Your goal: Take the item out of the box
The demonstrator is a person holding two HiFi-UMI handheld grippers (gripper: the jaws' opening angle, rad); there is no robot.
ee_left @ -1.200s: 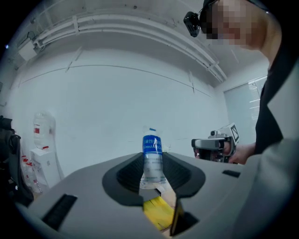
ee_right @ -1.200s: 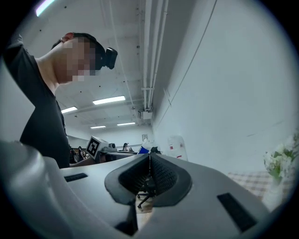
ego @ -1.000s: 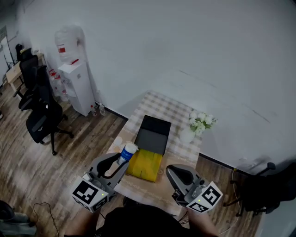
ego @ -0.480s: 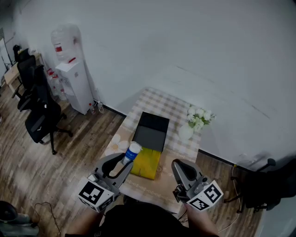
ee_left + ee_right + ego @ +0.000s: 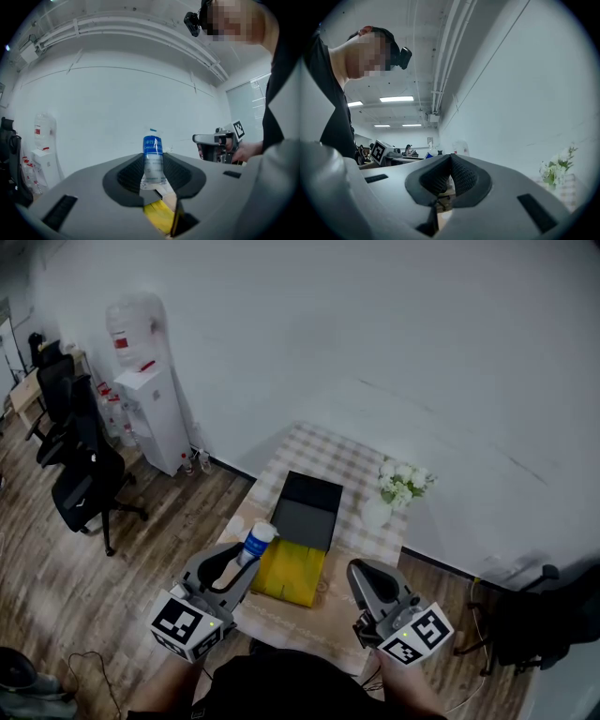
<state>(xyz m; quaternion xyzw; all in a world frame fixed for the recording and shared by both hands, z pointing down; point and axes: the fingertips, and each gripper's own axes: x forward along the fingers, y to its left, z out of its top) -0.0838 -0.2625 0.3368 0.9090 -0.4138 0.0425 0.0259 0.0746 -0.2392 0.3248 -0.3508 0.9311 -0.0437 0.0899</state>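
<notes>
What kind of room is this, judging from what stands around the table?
Probably an office or workroom: a water dispenser stands by the white wall, black office chairs stand on the wood floor, and the small table wears a checked cloth.

Clear plastic bottle with a glossy blue label and a white cap, pressed between the ribbed black pads of the left tongs. Their shell is smooth, matt grey plastic, as is that of the right tongs. The box is matt black with a bright yellow lining. A checked cloth covers the table beside a smooth white vase. The floor is grained wood plank and the wall is flat white paint.
</notes>
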